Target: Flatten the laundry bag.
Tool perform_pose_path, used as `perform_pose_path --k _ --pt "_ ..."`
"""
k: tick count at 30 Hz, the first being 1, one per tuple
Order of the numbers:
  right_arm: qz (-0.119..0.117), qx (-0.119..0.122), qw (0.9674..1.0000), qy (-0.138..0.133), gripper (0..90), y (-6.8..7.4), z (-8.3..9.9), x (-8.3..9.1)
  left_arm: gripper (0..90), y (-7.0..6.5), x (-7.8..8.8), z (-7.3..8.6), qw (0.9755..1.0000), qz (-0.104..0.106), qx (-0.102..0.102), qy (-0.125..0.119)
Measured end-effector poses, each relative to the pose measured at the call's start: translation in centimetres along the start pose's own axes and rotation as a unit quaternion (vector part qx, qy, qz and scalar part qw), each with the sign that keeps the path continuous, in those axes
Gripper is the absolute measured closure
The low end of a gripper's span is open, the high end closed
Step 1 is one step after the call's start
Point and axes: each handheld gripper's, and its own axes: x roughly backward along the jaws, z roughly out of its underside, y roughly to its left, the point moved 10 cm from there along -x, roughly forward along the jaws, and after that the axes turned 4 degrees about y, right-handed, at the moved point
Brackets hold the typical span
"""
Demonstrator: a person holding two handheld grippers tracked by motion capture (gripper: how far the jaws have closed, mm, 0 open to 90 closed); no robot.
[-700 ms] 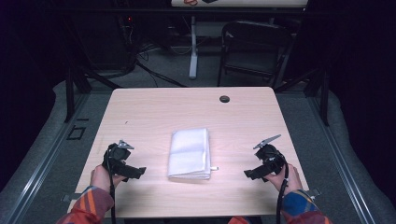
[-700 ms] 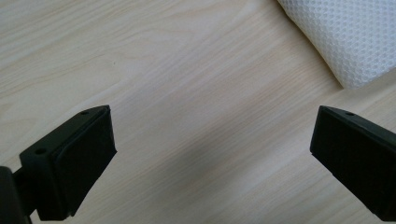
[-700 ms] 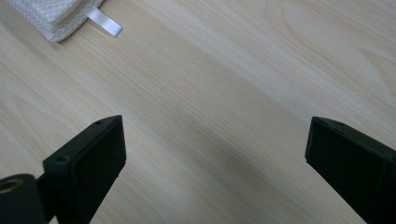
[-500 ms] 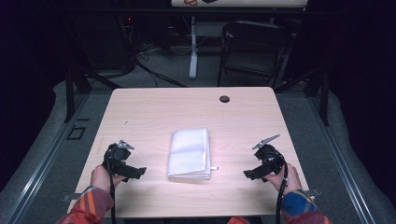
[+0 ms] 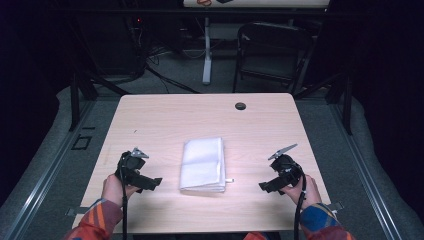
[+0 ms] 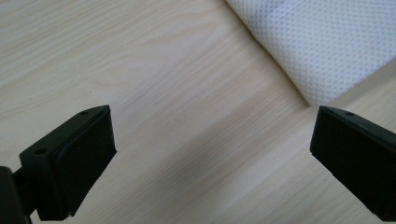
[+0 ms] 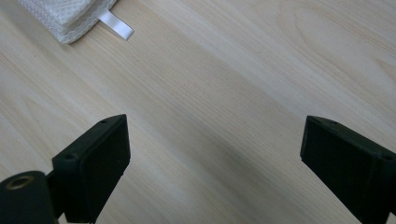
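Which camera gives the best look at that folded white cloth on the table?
The high view: the whole folded white mesh cloth lies flat between both open grippers. The left gripper view catches one corner; the right gripper view shows a corner with its white ribbon tag.

Overhead light falls brightly on the pale worktop while the surrounding room sinks into near-black; the high view is soft and grainy, both tool views sharp, with faint shadows.
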Motion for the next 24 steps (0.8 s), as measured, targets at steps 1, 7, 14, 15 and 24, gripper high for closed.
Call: perform_pose_path --k 1,7,14,15,24 --pt "0.001 0.006 0.9999 0.009 8.3 -0.1 0.0 0.1 0.1 -0.2 0.0 -0.2 1.0000 0.003 -0.002 -0.002" --pt "-0.003 0.005 0.9999 0.010 9.0 0.0 -0.1 0.1 0.1 -1.2 -0.3 -1.1 0.9998 0.014 -0.014 -0.005" --pt "-0.001 0.007 0.9999 0.012 9.5 0.0 -0.1 0.1 0.1 -2.5 -0.9 -2.3 0.9991 0.023 -0.034 -0.004" --pt "-0.001 0.008 0.9999 0.011 9.6 0.0 -0.1 0.0 0.1 -2.6 -0.9 -2.4 0.9990 0.024 -0.038 -0.003" --pt "-0.010 0.008 0.9999 0.008 10.9 0.3 -0.3 -0.1 0.6 -4.2 -1.8 -4.1 0.9976 0.029 -0.062 -0.009"
